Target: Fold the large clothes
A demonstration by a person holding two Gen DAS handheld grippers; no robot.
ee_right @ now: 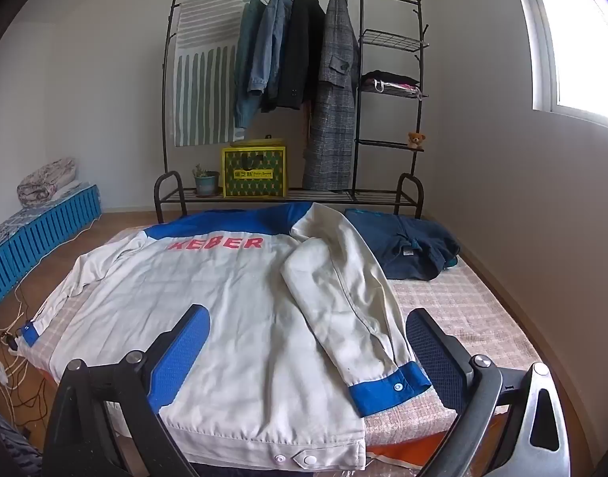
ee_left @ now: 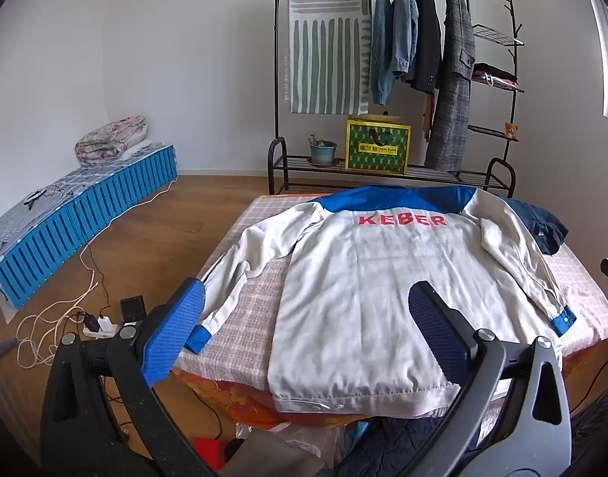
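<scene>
Above the near hem of the jacket, both claws hang released and empty.

Left claw [ee_left: 304, 338] has its jaws spread wide, one blue pad over the left cuff and the worktop's edge, the other over the jacket's lower back, gripping nothing. Right claw [ee_right: 307, 353] is spread likewise, straddling the right sleeve's blue cuff [ee_right: 387, 389] without pressing on it. Between and beyond them the white jacket [ee_left: 363, 278] lies back-up and flat on the checked-cloth worktop [ee_right: 463, 310], its blue yoke and red "KEBER" lettering at the far end, left sleeve stretched out to the side, right sleeve folded in over the body. A dark blue garment [ee_right: 407, 246] lies bunched at the far right corner. Farther off, a black clothes rack [ee_right: 296, 91] with hanging coats stands against the wall.
</scene>
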